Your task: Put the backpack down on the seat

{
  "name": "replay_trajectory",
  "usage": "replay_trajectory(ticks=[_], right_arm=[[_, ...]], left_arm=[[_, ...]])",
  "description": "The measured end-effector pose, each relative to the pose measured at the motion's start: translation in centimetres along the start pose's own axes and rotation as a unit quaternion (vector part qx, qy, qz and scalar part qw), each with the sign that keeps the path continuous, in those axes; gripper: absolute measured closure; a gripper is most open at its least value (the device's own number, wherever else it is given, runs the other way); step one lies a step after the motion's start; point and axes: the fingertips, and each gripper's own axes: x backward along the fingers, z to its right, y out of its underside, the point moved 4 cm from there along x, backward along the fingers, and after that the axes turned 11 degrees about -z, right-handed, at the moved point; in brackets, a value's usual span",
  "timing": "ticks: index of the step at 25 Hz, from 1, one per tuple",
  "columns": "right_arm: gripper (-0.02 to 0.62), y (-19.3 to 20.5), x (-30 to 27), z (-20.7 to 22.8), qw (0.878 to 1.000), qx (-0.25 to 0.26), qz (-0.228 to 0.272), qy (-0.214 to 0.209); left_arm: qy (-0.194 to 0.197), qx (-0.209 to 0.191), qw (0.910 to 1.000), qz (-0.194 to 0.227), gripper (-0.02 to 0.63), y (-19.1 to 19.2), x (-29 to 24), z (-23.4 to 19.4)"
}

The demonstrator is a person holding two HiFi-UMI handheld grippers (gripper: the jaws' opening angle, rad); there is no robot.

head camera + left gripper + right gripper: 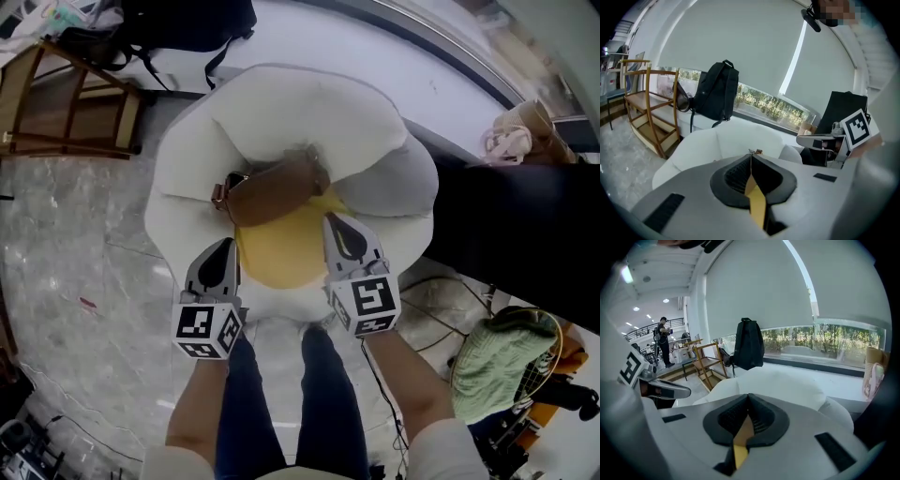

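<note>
The left gripper (225,251) and right gripper (335,228) each pinch the near edge of the yellow backpack (281,246), which lies in the white seat (281,122).

Seat (281,112) (padded walls) hems the backpack (281,251) behind.

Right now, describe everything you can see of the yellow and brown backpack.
The yellow backpack looks like soft fabric. It has a pale yellow body, a brown upper part that looks like leather, and a coppery fitting at its left end. It lies spread over the cushion of the white seat, with the brown end toward the backrest. The left gripper and the right gripper are each shut on a yellow edge, one on each side. Whether its full weight is down cannot be told.
</note>
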Motion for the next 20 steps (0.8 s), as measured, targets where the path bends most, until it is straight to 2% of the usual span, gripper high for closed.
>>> replay_trajectory(ticks=[5, 14, 20], right_arm=[[0.565, -2.6, 3.4, -0.9, 1.000, -0.004, 0.020, 0.000], [0.566, -7.2, 9.9, -1.7, 0.996, -0.065, 0.052, 0.006], [0.566, -9.9, 15.2, -3.1, 0.996, -0.045, 0.074, 0.001]], left_arm=[[0.003, -0.022, 0.9996, 0.016, 0.571, -3.4, 3.1, 1.4], [0.019, -0.030, 0.9984, 0.045, 0.571, -8.6, 9.4, 5.7], [0.025, -0.053, 0.9965, 0.060, 0.570, -11.3, 14.0, 8.9]])
